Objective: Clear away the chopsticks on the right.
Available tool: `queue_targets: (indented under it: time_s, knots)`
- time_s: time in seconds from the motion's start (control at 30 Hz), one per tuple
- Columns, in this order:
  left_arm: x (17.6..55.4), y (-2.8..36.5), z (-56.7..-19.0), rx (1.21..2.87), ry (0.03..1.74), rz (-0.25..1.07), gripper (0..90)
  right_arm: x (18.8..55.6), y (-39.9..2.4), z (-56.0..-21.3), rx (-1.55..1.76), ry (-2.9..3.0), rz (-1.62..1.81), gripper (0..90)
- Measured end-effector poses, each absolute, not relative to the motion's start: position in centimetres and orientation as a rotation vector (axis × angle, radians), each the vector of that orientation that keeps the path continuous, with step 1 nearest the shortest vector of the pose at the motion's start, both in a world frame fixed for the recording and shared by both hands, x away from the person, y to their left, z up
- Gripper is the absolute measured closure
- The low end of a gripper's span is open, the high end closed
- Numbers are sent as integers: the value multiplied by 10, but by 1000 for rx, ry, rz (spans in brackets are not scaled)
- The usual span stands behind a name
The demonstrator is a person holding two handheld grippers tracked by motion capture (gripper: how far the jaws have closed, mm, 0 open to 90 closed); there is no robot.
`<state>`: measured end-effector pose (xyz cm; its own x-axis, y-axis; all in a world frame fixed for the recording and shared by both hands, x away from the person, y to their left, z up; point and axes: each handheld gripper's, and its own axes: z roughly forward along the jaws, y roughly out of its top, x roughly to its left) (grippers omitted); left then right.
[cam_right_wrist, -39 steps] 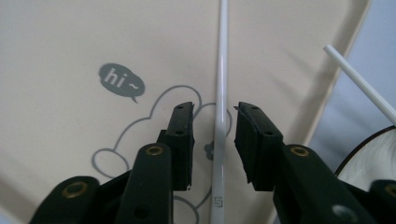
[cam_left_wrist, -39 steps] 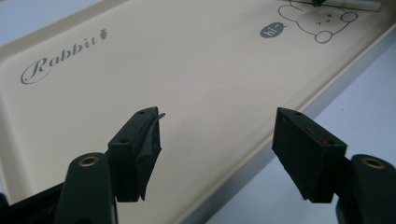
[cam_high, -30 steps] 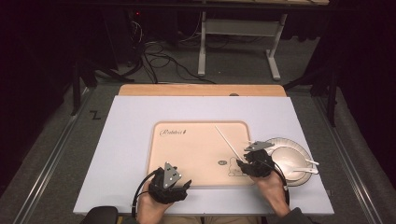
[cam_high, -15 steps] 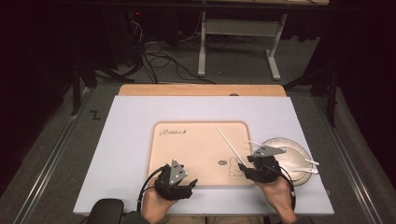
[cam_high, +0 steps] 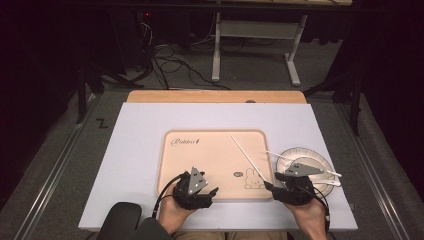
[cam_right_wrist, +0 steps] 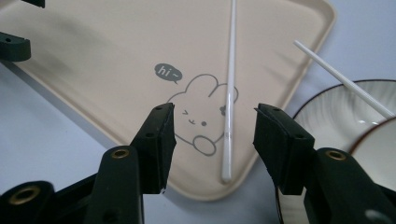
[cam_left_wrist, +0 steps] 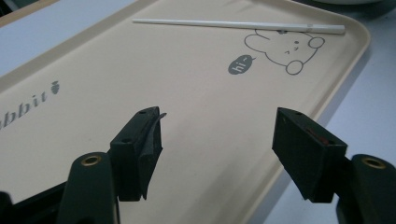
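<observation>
The right tool (cam_high: 272,186) sits at about five o'clock on the tabletop (cam_high: 135,150), at the near right corner of the tray (cam_high: 210,150). Its jaws have just been opening and stand released, with nothing between them. In the right gripper view the white chopstick (cam_right_wrist: 229,107) lies on the tray just ahead of the gap, its thick end near the tray's rim.

The step in hand looks like the laying of this chopstick on the tray, now let go. The next move likely calls for the second chopstick (cam_high: 300,162), which rests across the plate (cam_high: 287,152) at about three o'clock: a swing to the right and a narrow pinch on a thin stick.

The left tool (cam_high: 212,191) hovers at six o'clock over the tray's near edge, jaws released and empty, pointing toward the rabbit drawing (cam_left_wrist: 285,46).
</observation>
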<state>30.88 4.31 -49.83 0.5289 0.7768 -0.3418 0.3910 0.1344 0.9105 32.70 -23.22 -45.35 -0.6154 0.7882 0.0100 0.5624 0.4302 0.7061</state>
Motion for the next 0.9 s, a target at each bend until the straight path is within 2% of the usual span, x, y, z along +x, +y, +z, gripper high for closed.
queue_targets:
  time_s: [0.43, 0.9]
  knots:
    - [313, 30, -497, 1512, 1021, 333, 336, 304, -266, -436, 1265, 2209, 1022, 557]
    - [311, 33, -496, 1493, 1047, 365, 336, 311, -301, -410, 1221, 2209, 1058, 603]
